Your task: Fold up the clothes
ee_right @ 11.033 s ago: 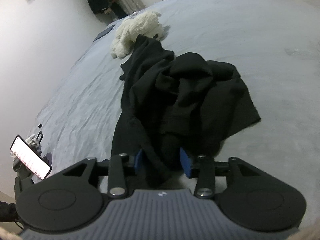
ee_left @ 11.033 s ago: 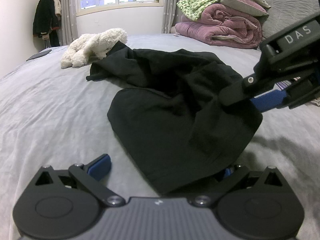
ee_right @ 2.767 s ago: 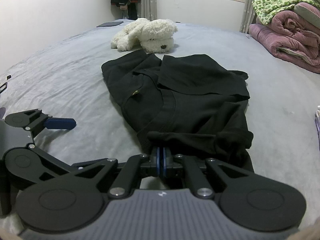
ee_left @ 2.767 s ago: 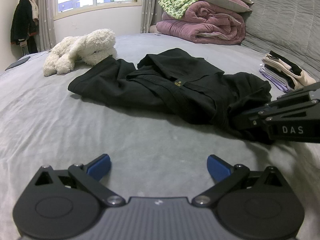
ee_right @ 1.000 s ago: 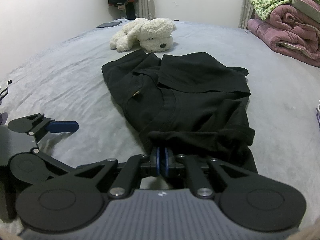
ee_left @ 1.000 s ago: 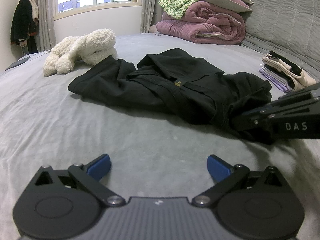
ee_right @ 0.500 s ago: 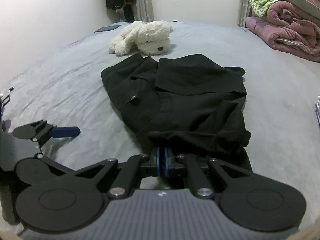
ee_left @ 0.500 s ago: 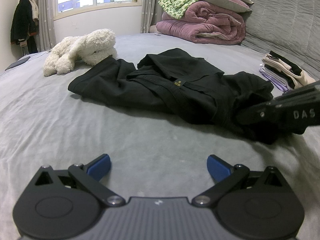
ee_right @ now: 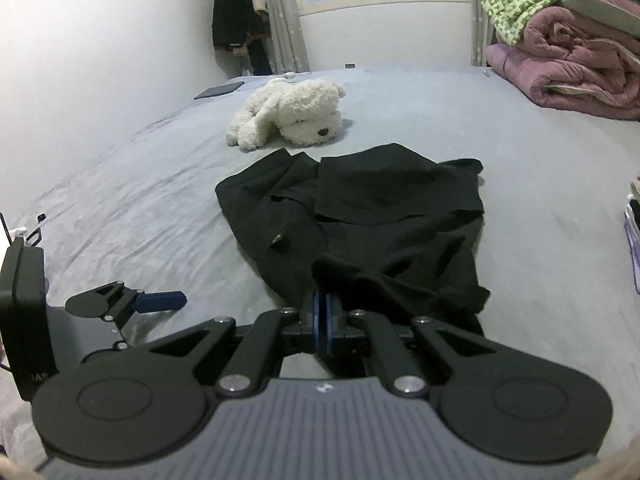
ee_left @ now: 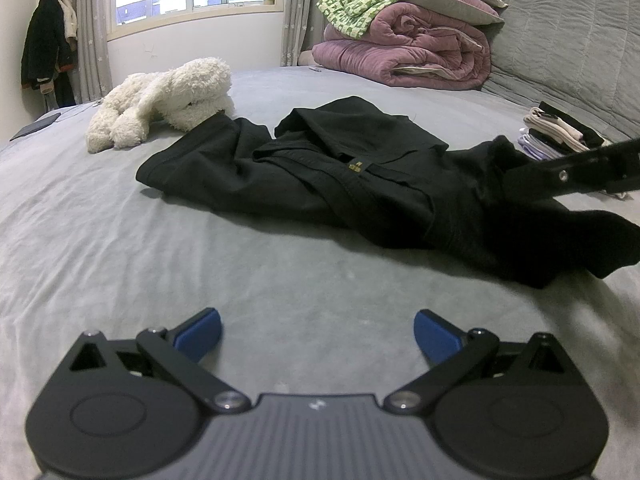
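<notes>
A crumpled black garment (ee_left: 360, 184) (ee_right: 380, 220) lies across the grey bed (ee_left: 120, 248). My right gripper (ee_right: 320, 312) holds the garment's near edge, its blue pads still closing tight on the cloth. In the left wrist view that gripper (ee_left: 510, 180) comes in from the right, and the pinched end of the garment is raised a little off the bed. My left gripper (ee_left: 318, 332) rests low over bare sheet in front of the garment, jaws wide and nothing between them. One of its blue fingers (ee_right: 160, 300) shows at the left of the right wrist view.
A white plush toy (ee_left: 168, 100) (ee_right: 288, 116) lies just beyond the garment. Rolled pink and green quilts (ee_left: 404, 52) sit against the grey headboard (ee_left: 568, 40). A small stack of folded clothes (ee_left: 560, 132) is at the right. A dark flat device (ee_right: 220, 90) lies near the far corner.
The right gripper has risen and swung slightly, lifting the pinched end of the black garment off the bed. The left gripper has stayed where it was, open.
</notes>
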Demonstrator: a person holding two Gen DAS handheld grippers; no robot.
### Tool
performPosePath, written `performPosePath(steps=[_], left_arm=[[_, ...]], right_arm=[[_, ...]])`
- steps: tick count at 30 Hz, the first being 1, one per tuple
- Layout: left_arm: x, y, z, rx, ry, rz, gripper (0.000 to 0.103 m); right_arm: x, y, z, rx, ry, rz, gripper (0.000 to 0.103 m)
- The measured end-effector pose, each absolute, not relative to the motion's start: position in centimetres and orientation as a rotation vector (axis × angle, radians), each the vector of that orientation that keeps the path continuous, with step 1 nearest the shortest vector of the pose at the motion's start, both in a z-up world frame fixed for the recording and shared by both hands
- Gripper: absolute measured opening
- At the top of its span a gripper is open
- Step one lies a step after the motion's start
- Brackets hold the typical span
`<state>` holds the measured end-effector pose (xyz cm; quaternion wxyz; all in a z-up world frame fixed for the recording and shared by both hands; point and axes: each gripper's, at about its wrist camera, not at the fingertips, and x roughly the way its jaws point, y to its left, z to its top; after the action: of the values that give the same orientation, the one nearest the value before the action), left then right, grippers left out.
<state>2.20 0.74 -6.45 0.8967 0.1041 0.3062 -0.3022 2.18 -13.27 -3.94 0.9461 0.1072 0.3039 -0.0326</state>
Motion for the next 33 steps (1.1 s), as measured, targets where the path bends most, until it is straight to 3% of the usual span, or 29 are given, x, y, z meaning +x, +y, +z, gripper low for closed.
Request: performPosePath(steps=[23, 33], left_arm=[[2.2, 0.7, -6.5, 0.216, 0.634, -0.625, 0.103], [2.2, 0.7, -6.5, 0.216, 0.634, -0.625, 0.103]], right_arm=[[2.1, -14.8, -4.4, 0.256, 0.646, -0.093, 0.004], [1.4, -15.3, -2.2, 0.266, 0.550, -0.109, 0.003]])
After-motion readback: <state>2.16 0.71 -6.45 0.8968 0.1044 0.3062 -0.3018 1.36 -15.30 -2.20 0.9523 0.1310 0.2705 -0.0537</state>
